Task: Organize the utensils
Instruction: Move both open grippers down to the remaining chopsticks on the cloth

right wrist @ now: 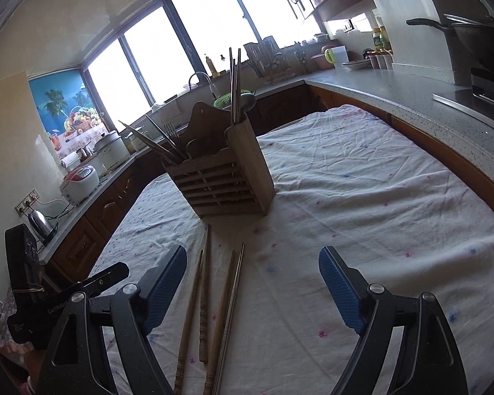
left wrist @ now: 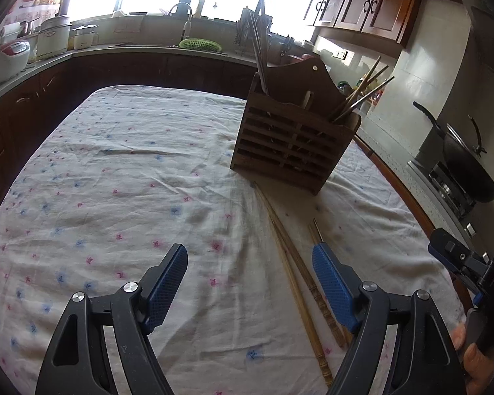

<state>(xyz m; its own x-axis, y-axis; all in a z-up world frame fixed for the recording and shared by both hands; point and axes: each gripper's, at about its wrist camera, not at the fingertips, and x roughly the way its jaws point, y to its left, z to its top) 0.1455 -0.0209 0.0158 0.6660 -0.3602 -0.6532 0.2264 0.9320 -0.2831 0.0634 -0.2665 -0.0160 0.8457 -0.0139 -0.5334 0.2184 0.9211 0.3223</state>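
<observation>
A slatted wooden utensil holder (left wrist: 293,144) stands on the floral tablecloth (left wrist: 131,181); it also shows in the right wrist view (right wrist: 227,177). Chopsticks and metal utensils stick out of its compartments. Several loose chopsticks (left wrist: 299,279) lie on the cloth in front of it, wooden ones and a metal one (right wrist: 230,306). My left gripper (left wrist: 248,279) is open and empty, low over the cloth, the chopsticks just inside its right finger. My right gripper (right wrist: 253,283) is open and empty, with the chopsticks (right wrist: 207,296) between its fingers toward the left.
A kitchen counter runs around the table with rice cookers (left wrist: 6,59), a kettle (right wrist: 41,223), a sink with a green basket (left wrist: 199,44), and a wok on the stove (left wrist: 467,164). The other gripper shows at the right edge of the left wrist view (left wrist: 471,263).
</observation>
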